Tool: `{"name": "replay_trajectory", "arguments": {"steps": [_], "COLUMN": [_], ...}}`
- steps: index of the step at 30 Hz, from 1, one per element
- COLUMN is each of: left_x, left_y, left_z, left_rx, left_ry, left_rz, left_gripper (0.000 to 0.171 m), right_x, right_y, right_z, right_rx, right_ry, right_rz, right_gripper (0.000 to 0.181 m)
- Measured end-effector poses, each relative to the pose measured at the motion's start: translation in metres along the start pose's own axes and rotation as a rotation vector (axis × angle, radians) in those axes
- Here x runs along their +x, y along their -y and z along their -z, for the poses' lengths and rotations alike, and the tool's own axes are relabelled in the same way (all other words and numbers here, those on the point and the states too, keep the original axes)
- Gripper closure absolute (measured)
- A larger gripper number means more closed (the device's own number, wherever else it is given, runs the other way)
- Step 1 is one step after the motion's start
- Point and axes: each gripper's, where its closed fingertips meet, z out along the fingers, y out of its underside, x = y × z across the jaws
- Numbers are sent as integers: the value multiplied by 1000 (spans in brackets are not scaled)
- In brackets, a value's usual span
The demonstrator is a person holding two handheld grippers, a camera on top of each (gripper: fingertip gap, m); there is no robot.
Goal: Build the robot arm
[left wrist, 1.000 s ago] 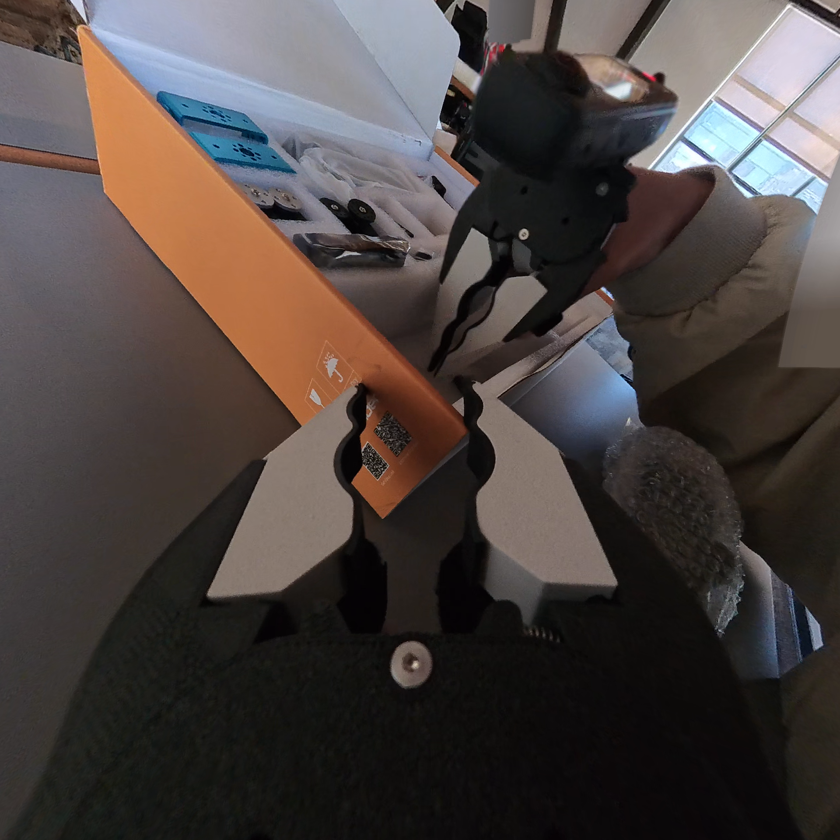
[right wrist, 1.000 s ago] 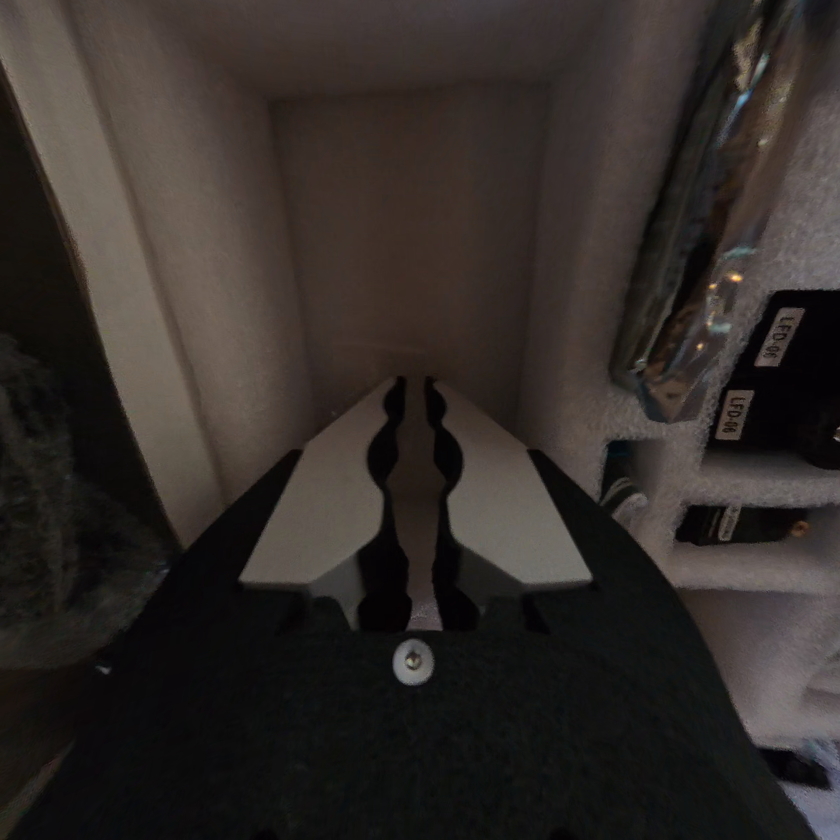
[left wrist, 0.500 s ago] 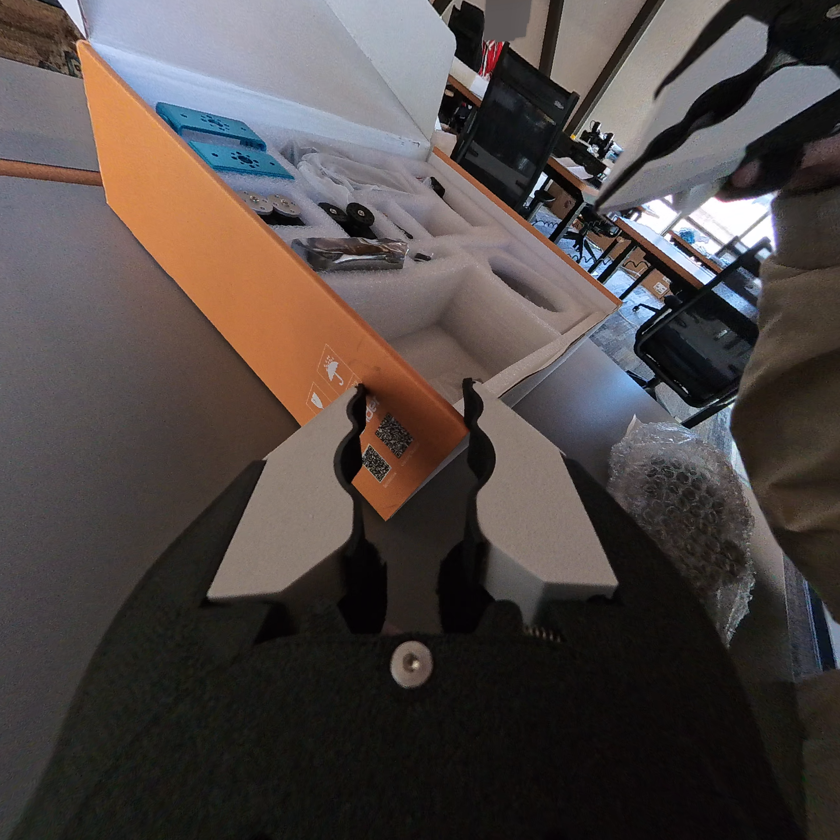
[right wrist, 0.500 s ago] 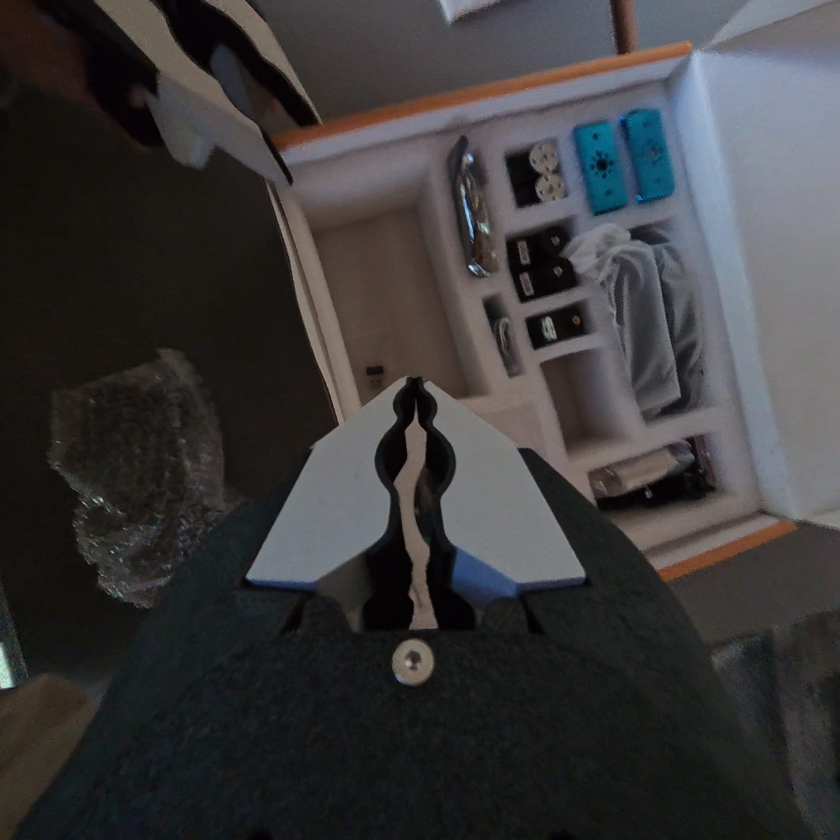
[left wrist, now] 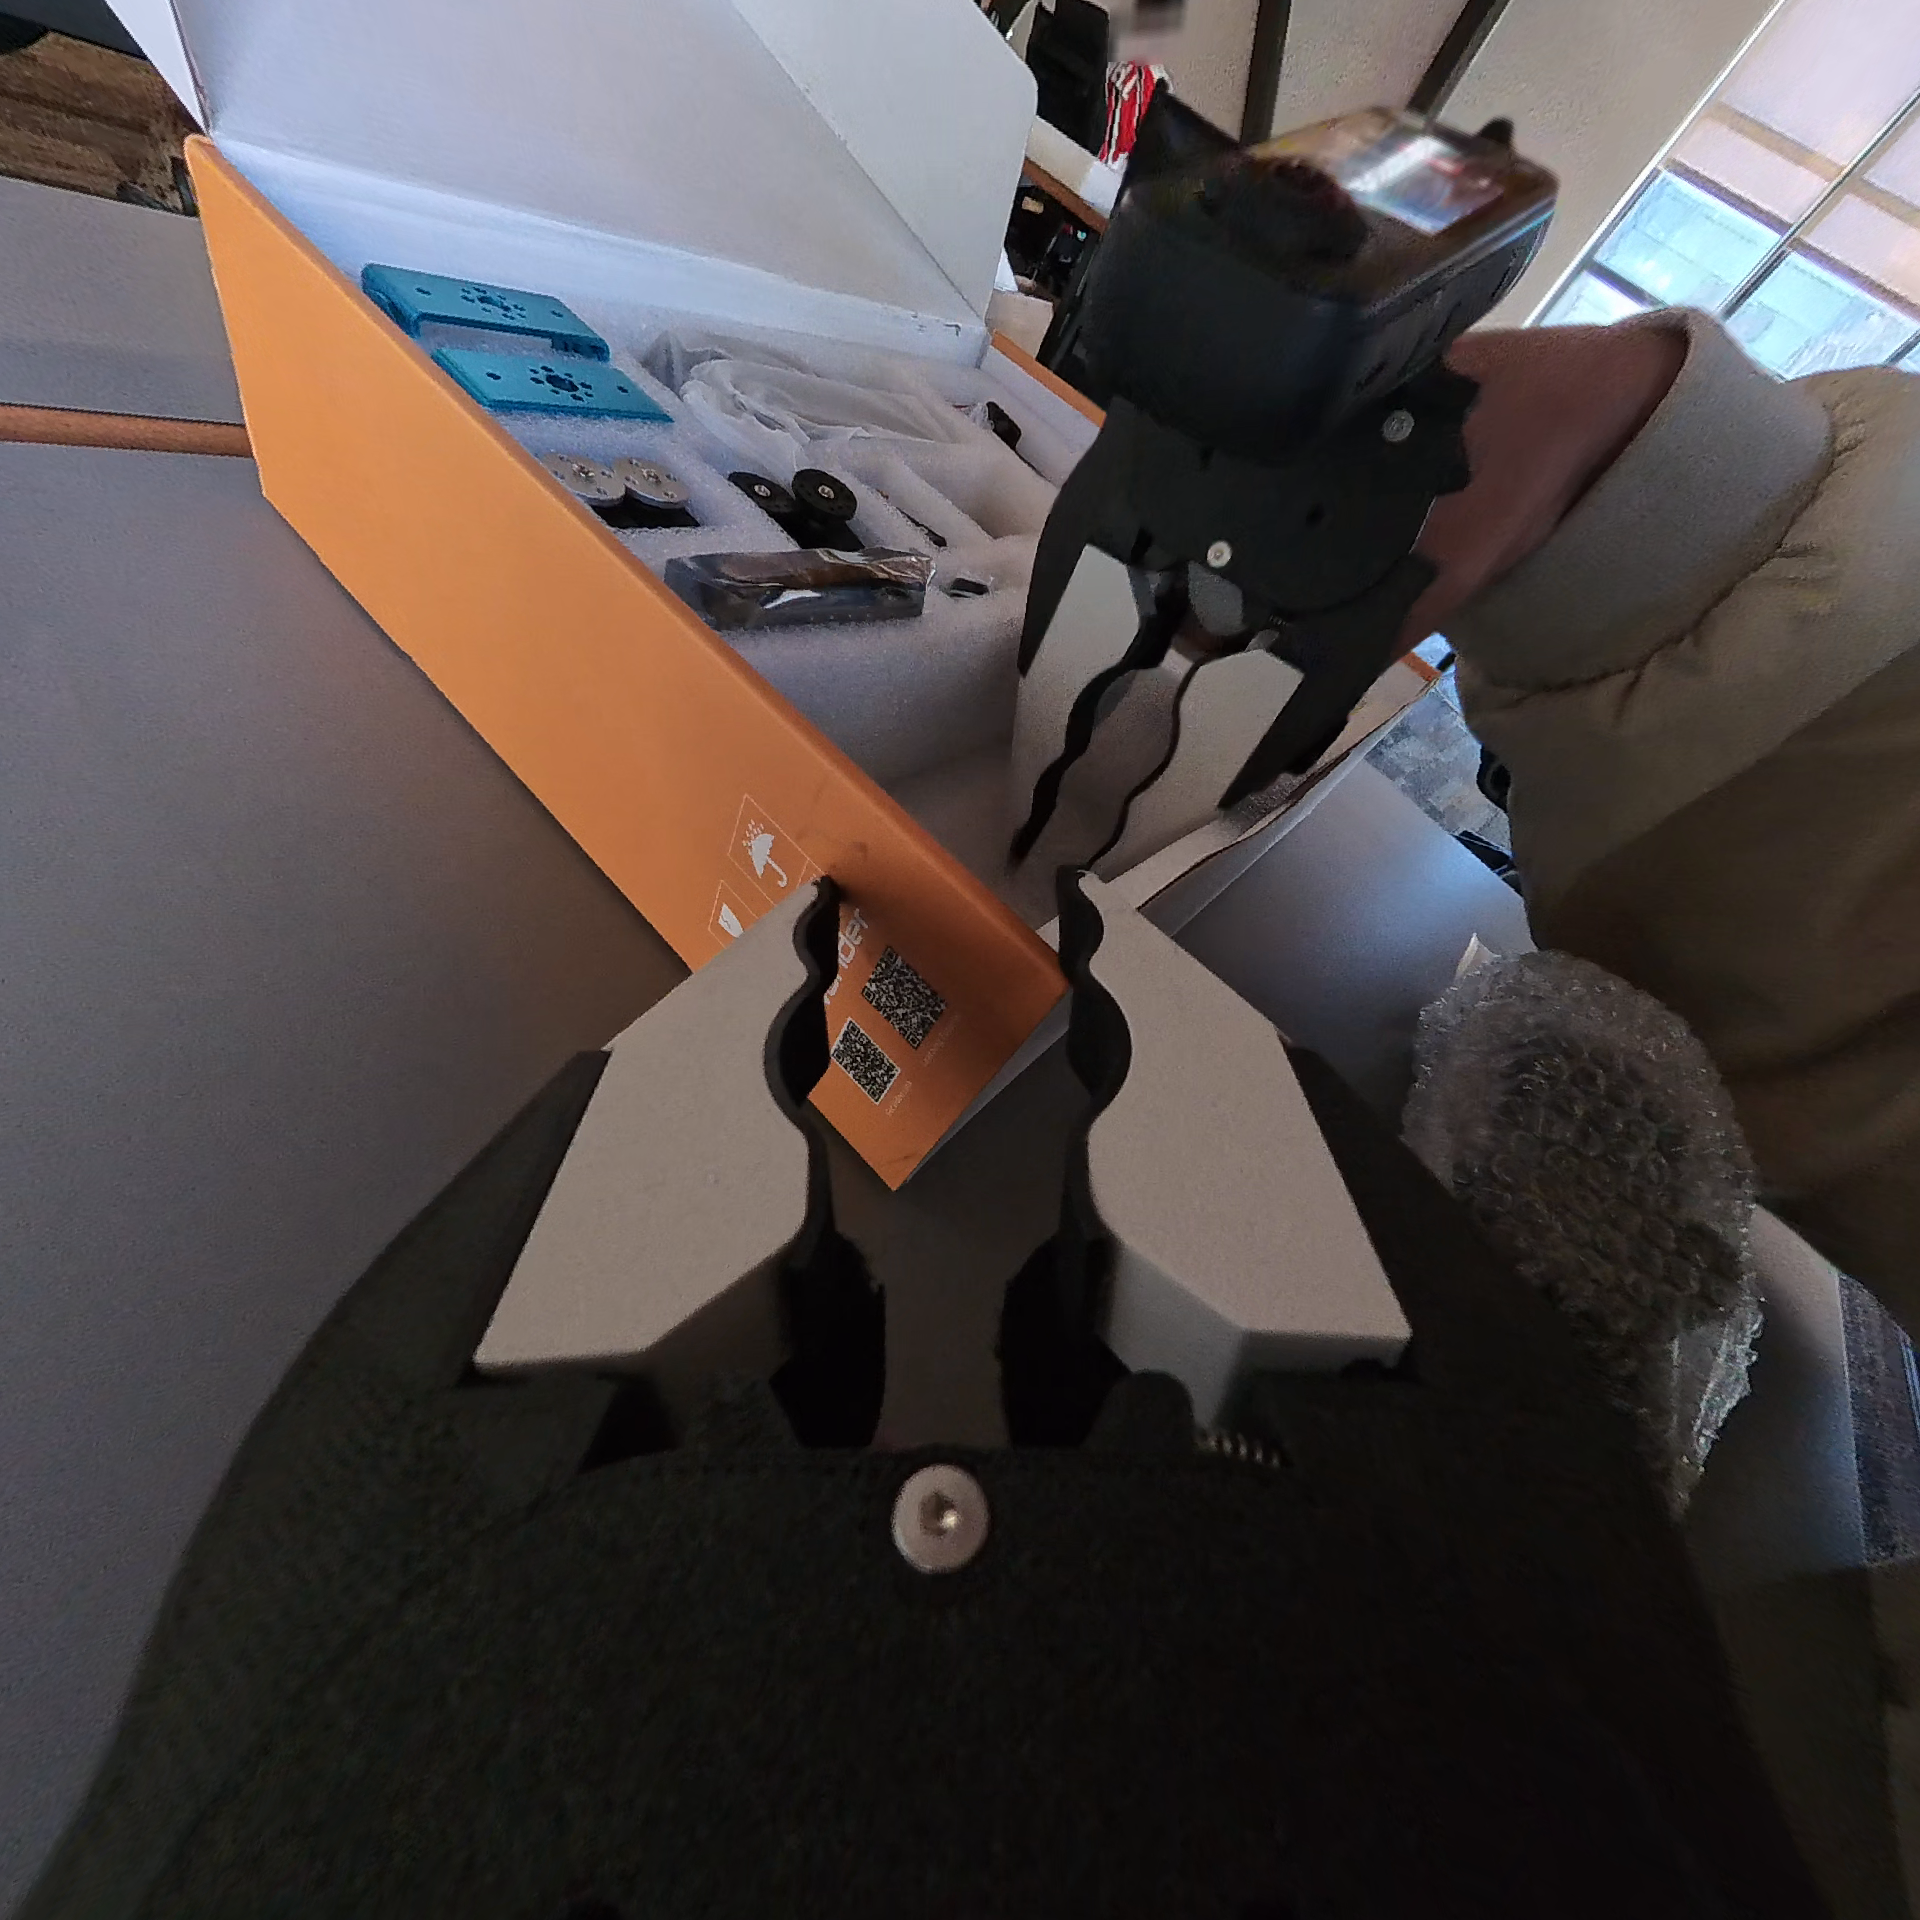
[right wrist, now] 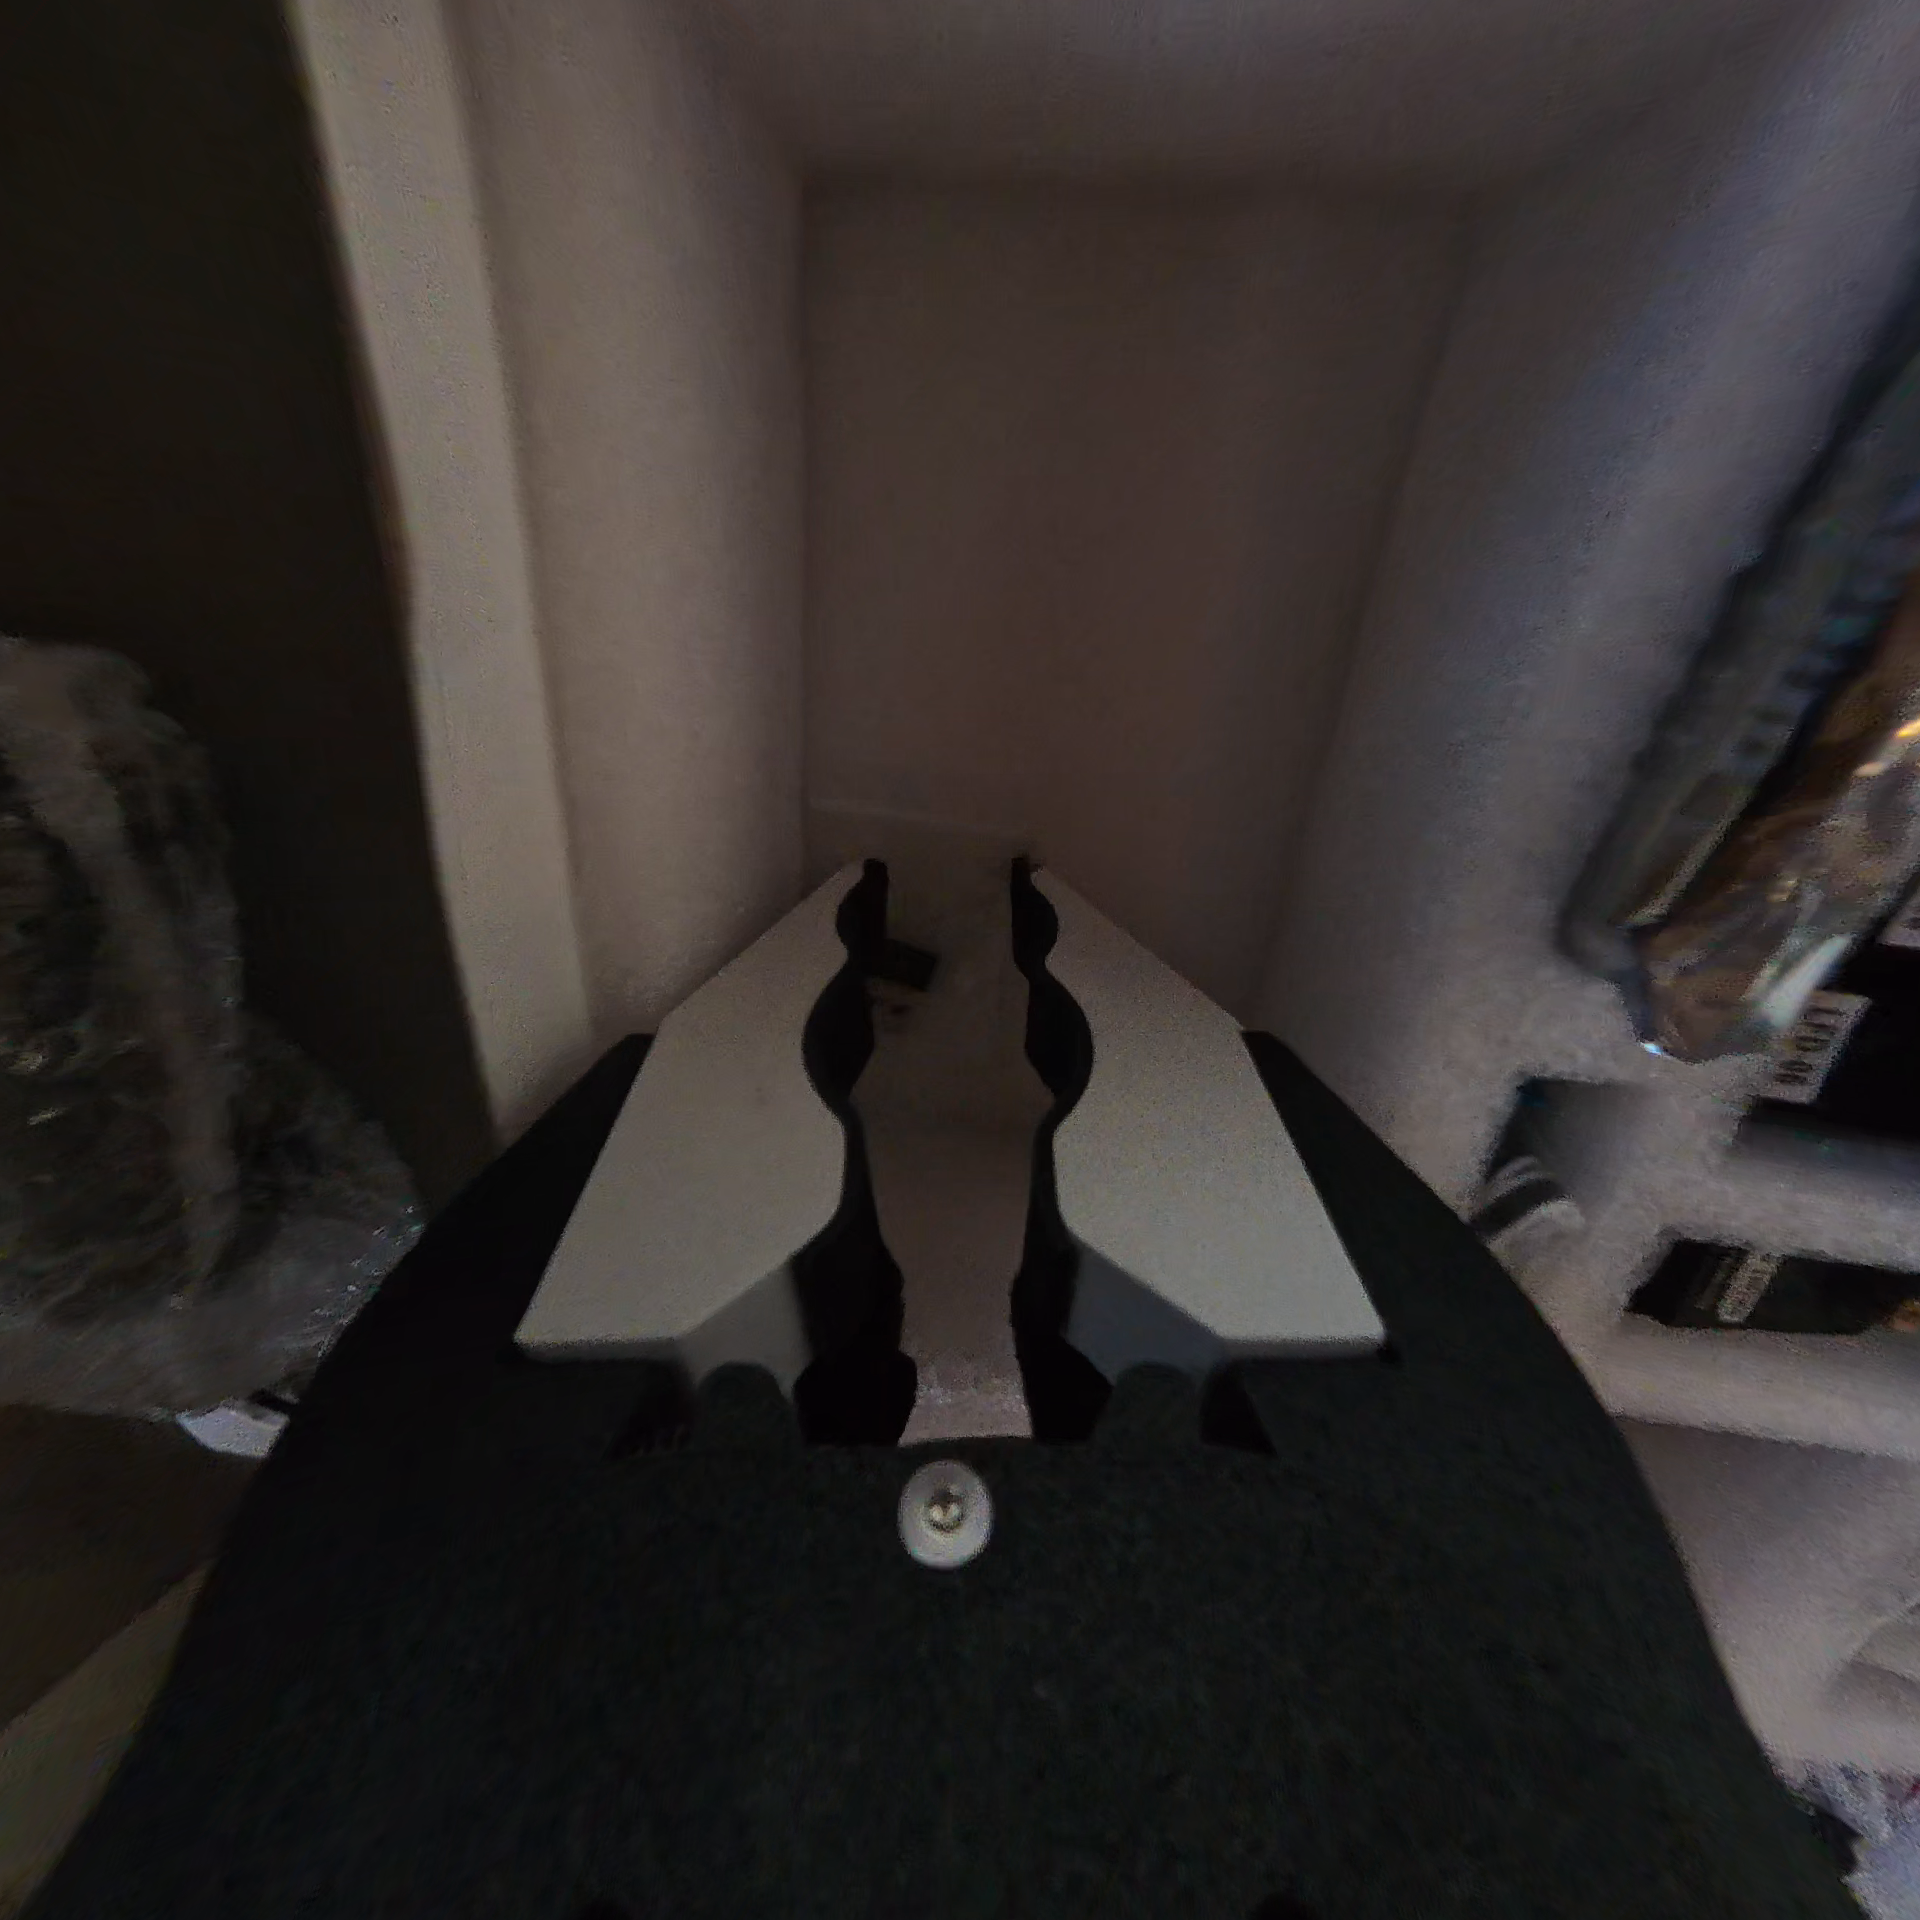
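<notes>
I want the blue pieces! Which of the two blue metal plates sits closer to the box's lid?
The farther blue metal plate, beside the raised white lid. The other blue plate lies nearer the silver discs.

Both grippers were matte black bodies carrying pale grey wedge fingers with wavy black inner edges. The left gripper (left wrist: pixel 940 904) had a silver screw (left wrist: pixel 940 1529) behind its fingers; the right gripper (right wrist: pixel 951 868) had the same screw (right wrist: pixel 943 1514). Behind the right gripper, the person wore a puffy beige sleeve (left wrist: pixel 1704 582) with a ribbed cuff.
</notes>
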Motion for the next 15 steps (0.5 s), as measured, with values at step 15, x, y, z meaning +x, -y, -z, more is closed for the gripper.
{"name": "replay_trajectory", "arguments": {"steps": [15], "left_x": [0], "left_y": [0], "left_z": [0], "left_rx": [-3], "left_ry": [2], "left_rz": [-8], "left_gripper": [129], "right_x": [-1], "right_y": [8], "right_z": [53], "right_rx": [204], "right_ry": [-99], "right_rz": [4], "right_gripper": [181]}}
